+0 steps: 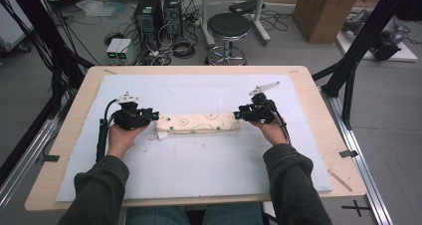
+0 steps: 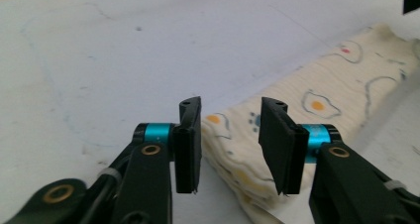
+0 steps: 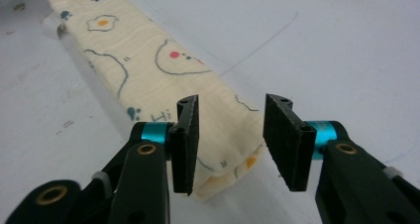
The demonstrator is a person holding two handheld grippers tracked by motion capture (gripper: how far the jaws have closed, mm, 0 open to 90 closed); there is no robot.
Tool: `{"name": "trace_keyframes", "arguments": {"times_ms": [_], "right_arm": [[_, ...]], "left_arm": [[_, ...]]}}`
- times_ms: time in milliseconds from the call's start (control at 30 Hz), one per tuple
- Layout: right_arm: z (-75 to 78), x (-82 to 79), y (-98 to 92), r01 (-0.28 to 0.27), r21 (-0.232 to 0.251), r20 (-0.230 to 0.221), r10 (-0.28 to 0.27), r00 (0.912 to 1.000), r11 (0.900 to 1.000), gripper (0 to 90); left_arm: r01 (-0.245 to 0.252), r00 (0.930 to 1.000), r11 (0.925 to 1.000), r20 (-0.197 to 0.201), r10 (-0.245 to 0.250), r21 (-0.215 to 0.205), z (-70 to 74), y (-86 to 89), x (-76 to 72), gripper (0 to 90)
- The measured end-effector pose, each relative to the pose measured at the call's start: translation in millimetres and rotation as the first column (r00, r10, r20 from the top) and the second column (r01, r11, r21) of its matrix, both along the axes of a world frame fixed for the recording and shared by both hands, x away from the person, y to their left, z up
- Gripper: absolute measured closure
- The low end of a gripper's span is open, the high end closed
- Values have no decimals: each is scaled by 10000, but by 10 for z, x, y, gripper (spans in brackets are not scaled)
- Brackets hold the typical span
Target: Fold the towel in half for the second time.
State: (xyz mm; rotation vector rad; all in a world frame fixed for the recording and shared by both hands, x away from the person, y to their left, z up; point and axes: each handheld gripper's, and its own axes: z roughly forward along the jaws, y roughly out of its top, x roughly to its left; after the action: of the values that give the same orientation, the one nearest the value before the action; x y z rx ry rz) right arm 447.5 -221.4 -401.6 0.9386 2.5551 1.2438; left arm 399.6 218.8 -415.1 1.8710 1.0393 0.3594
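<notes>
A cream cloth [image 1: 198, 123] printed with fried eggs and bears lies folded into a long narrow strip across the middle of the white mat [image 1: 199, 175]. My left gripper [image 1: 155, 116] sits at the strip's left end. In the left gripper view its jaws [image 2: 232, 110] stand apart, the cloth's end [image 2: 317, 105] lies between and beyond them, and the pads do not press on it. My right gripper [image 1: 238, 115] is at the strip's right end. Its jaws [image 3: 233, 105] are likewise open around the cloth's end [image 3: 163, 70] without touching it.
The mat covers most of a wooden table [image 1: 69, 135]. A small white tag [image 1: 160, 136] pokes out at the cloth's left end. Beyond the table stand a black stool [image 1: 229, 28], computer towers [image 1: 149, 16] with cables and a cardboard box [image 1: 326, 11].
</notes>
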Motion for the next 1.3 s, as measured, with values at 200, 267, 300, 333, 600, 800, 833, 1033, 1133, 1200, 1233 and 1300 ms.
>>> {"name": "trace_keyframes", "arguments": {"times_ms": [200, 267, 300, 333, 600, 800, 833, 1033, 1133, 1200, 1233, 1300], "right_arm": [[-35, -66, 142, -463, -488, -136, 457, 9989, 9977, 596], [-64, -79, 195, -646, -868, -166, 634, 9979, 9941, 597], [-77, -85, 215, -719, -988, -211, 702, 9973, 9925, 596], [-93, -81, 227, -808, -1081, -197, 792, 9967, 9908, 596], [-167, -86, 222, -793, -1498, -501, 725, 9961, 9855, 592], [-213, -82, 236, -777, -1622, -610, 685, 9958, 9837, 593], [-217, -82, 238, -778, -1591, -632, 685, 9956, 9842, 593], [-224, -91, 248, -764, -1616, -601, 674, 9959, 9839, 593], [-228, -95, 245, -748, -1619, -563, 665, 9962, 9840, 595], [-235, -96, 250, -710, -1624, -530, 631, 9966, 9842, 595], [-232, -96, 251, -706, -1644, -518, 628, 9967, 9839, 595], [-222, -98, 255, -699, -1634, -490, 627, 9968, 9841, 590]], "left_arm": [[950, 9948, 9943, -424, -929, 493, -90, -121, -58, 690], [1086, 9931, 9917, -525, -1051, 684, -129, -126, -70, 697], [1084, 9929, 9916, -569, -1045, 701, -146, -125, -78, 702], [1095, 9925, 9910, -628, -1047, 772, -158, -122, -80, 705], [1211, 9908, 9868, -734, -1136, 1077, -201, -152, -84, 688], [1211, 9913, 9842, -678, -1130, 1294, -206, -173, -90, 678], [1223, 9912, 9845, -665, -1147, 1256, -210, -173, -87, 677], [1212, 9912, 9847, -684, -1133, 1253, -214, -173, -85, 675], [1226, 9911, 9844, -672, -1148, 1265, -217, -174, -83, 674], [1214, 9913, 9842, -668, -1135, 1290, -215, -180, -85, 671], [1192, 9916, 9845, -658, -1115, 1287, -214, -183, -86, 668], [1193, 9916, 9851, -644, -1119, 1242, -208, -183, -88, 659]]}}
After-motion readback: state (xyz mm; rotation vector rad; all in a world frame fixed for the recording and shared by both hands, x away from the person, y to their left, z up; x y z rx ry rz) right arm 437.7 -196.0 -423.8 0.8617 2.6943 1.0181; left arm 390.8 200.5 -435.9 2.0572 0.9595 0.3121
